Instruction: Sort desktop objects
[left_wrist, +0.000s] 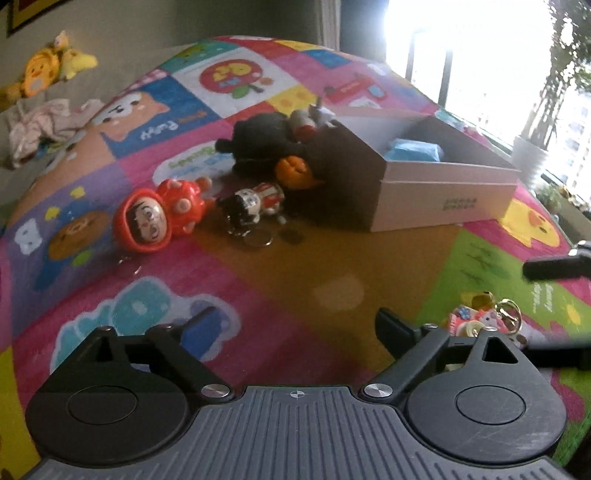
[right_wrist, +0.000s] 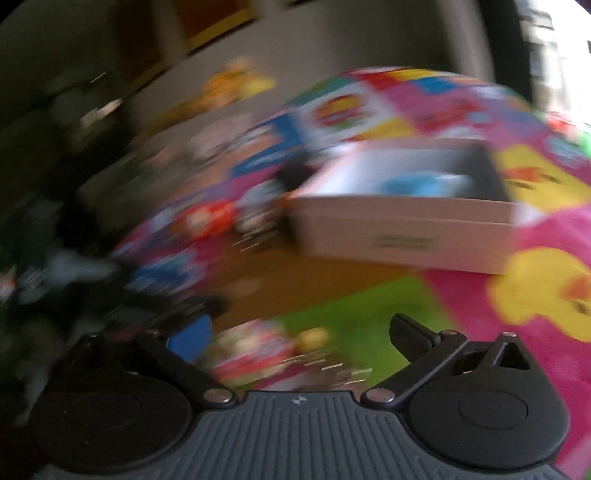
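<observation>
On the patchwork mat (left_wrist: 258, 280), mid area: white box (left_wrist: 443, 192) w/ a blue packet (left_wrist: 413, 149) inside. Touching the box's left side: black plush (left_wrist: 258, 147) & an orange piece (left_wrist: 293, 170). Just left of those, a small figure keychain (left_wrist: 255, 203), then a red doll (left_wrist: 162, 214). Pink keychain (left_wrist: 476, 321) near the mat's near edge, betw. the right gripper's fingers (left_wrist: 554, 267). Left gripper (left_wrist: 295, 325) fingers wide, holding nothing. Right gripper (right_wrist: 299, 332) fingers wide; right wrist view v. blurred, pink keychain (right_wrist: 255, 347) lies betw. them.
</observation>
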